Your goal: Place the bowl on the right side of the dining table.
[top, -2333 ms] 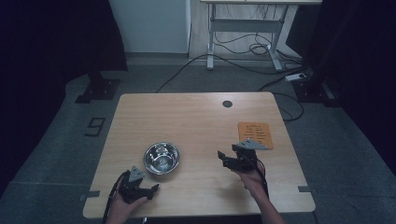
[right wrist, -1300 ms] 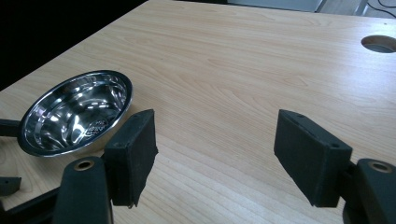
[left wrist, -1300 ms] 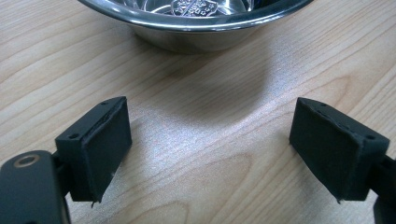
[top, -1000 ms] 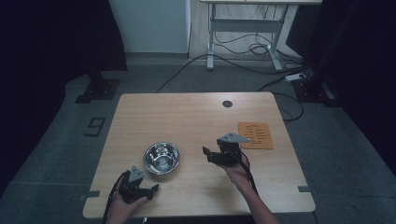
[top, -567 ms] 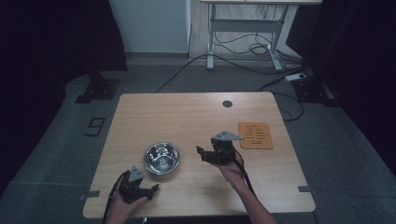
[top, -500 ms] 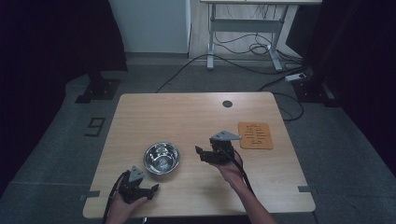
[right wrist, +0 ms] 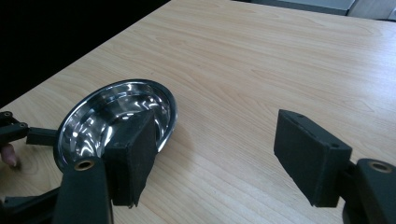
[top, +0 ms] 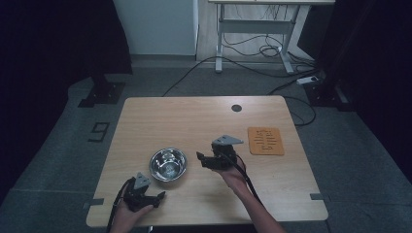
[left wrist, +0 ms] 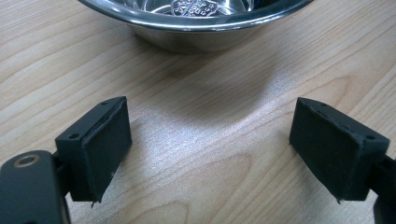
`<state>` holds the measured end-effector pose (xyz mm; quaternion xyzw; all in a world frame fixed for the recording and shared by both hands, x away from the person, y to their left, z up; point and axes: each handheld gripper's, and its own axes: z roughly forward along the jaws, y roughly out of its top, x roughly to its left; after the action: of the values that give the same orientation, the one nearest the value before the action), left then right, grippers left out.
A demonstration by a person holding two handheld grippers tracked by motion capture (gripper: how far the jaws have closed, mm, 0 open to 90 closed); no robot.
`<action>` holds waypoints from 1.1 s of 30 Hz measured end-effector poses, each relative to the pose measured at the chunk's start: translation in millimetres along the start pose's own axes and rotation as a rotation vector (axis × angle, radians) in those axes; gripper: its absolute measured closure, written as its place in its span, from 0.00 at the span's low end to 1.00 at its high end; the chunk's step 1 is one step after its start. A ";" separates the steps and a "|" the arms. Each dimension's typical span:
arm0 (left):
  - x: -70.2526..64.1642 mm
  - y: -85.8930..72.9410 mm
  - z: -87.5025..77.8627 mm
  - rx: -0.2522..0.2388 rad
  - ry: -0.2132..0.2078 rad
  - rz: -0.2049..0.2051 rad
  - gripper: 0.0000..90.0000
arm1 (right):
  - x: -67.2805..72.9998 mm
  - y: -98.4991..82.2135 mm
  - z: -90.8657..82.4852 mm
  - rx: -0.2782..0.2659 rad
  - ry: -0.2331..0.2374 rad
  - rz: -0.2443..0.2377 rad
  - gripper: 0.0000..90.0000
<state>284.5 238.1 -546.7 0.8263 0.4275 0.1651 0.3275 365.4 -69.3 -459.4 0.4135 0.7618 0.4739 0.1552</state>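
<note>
A shiny steel bowl point(top: 167, 164) stands on the wooden table point(top: 194, 126), left of centre and toward the front. My right gripper point(top: 200, 158) hovers just right of the bowl, jaws open and pointing at it; in the right gripper view the bowl point(right wrist: 100, 121) lies past the left jaw and nothing is between the jaws of the right gripper point(right wrist: 224, 154). My left gripper point(top: 159, 196) rests near the front edge, open, aimed toward the bowl point(left wrist: 196, 23). Bare wood lies between the jaws of the left gripper point(left wrist: 210, 154).
An orange mat point(top: 266, 141) with dark markings lies at the table's right side. A small dark round grommet point(top: 236, 108) sits near the far edge. Beyond the table are a desk frame point(top: 252, 34) and floor cables point(top: 291, 82).
My right gripper has moved left across the table from near the orange mat to just beside the bowl. The left gripper and the bowl have stayed put.
</note>
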 end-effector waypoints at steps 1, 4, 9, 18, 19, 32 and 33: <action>0.0 0.0 0.0 0.000 0.000 0.000 0.14 | 0.5 0.2 0.6 0.000 0.001 0.000 0.33; 0.0 0.0 0.0 0.000 0.000 0.000 0.14 | 2.9 1.1 4.7 0.007 0.007 0.002 0.33; 0.1 0.0 -0.1 0.001 0.000 0.001 0.14 | 4.6 2.9 9.4 0.012 0.008 0.000 0.33; 0.1 0.0 -0.1 0.001 0.000 0.001 0.14 | 12.6 5.8 19.5 0.024 0.025 -0.013 0.33; 0.1 0.0 -0.1 0.001 0.000 0.001 0.14 | 13.9 5.7 20.8 0.026 0.027 -0.011 0.33; 0.1 0.0 -0.1 0.001 0.000 0.001 0.14 | 25.1 5.8 36.2 0.053 0.049 -0.020 0.33; 0.1 0.0 -0.1 0.001 0.000 0.001 0.14 | 26.0 6.0 37.0 0.055 0.052 -0.020 0.33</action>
<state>284.5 238.1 -546.7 0.8266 0.4271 0.1650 0.3272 375.7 -25.9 -468.8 0.3974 0.7824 0.4620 0.1287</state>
